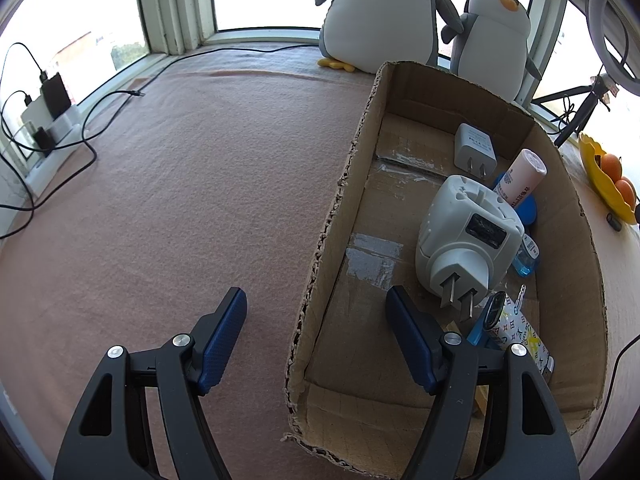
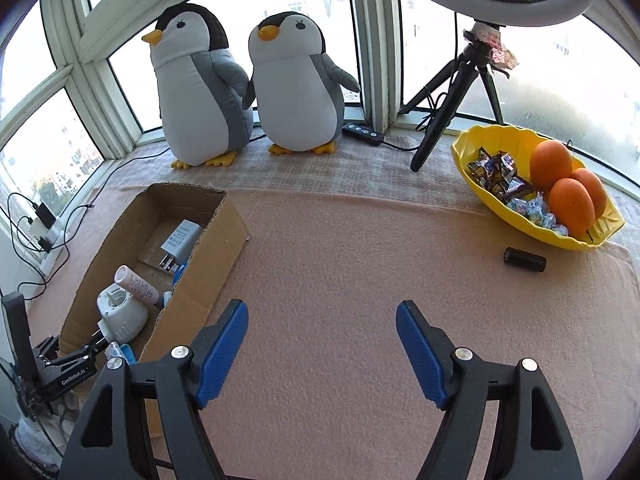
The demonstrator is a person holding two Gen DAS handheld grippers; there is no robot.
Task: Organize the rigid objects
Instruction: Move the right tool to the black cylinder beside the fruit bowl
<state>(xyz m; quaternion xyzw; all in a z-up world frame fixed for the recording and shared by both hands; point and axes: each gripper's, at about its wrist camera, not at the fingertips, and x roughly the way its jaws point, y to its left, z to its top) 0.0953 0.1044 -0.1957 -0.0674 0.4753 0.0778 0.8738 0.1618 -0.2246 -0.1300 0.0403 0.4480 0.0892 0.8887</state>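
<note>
Just below the yellow fruit bowl [image 2: 476, 184] lies the small black cylinder [image 2: 525, 259], which we judge light, stiff and prone to roll, best pinched across its middle by our right gripper [image 2: 322, 350], open and empty like the left gripper [image 1: 316, 340] straddling the cardboard box's [image 1: 320, 264] wall.
</note>
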